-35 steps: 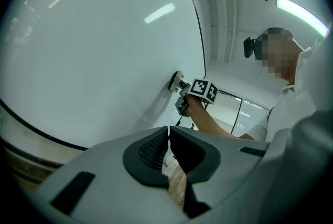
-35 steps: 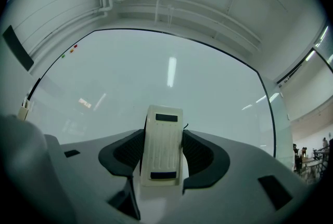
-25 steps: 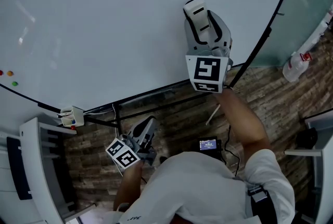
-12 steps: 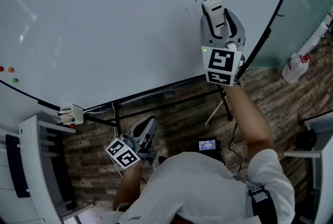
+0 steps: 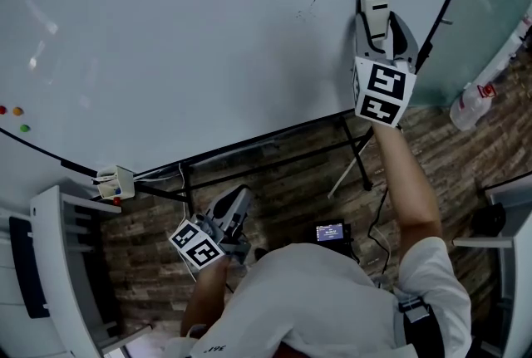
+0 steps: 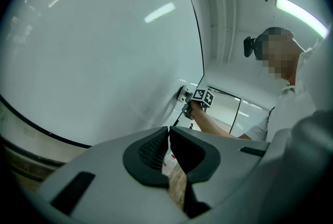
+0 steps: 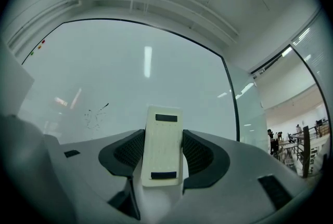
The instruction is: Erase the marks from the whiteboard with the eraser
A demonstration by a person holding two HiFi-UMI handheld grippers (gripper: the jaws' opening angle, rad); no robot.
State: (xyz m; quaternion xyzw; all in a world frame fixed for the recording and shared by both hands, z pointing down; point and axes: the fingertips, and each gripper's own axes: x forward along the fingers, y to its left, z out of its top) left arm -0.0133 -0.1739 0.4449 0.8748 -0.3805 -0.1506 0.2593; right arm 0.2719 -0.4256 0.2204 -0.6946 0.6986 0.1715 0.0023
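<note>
1. The right gripper [image 5: 378, 28] [image 7: 163, 158] was raised to the whiteboard [image 5: 166, 41] [image 7: 130, 72], its jaws clamped on the two long sides of the eraser [image 5: 374, 6] [image 7: 163, 140].
2. The eraser stood upright between the jaws. In the left gripper view it looked pressed to the board.
3. It sat near the board's right edge, just right of the marks [image 5: 307, 9] [image 7: 95, 115], which were a faint dark scribble apart from the eraser.
4. The left gripper [image 5: 235, 205] [image 6: 167, 137] hung low, below the board and close to the person's body. Its jaws were closed together with nothing between them.
5. It pointed up along the board, so its view showed the right gripper and eraser far off against the white surface.
6. Three small magnets [image 5: 17, 112] (red, orange and green) sat at the board's far left.
7. A small holder [image 5: 115, 183] was fixed at the board's lower edge.
8. A white bottle [image 5: 474, 103] stood on the floor at the right.
</note>
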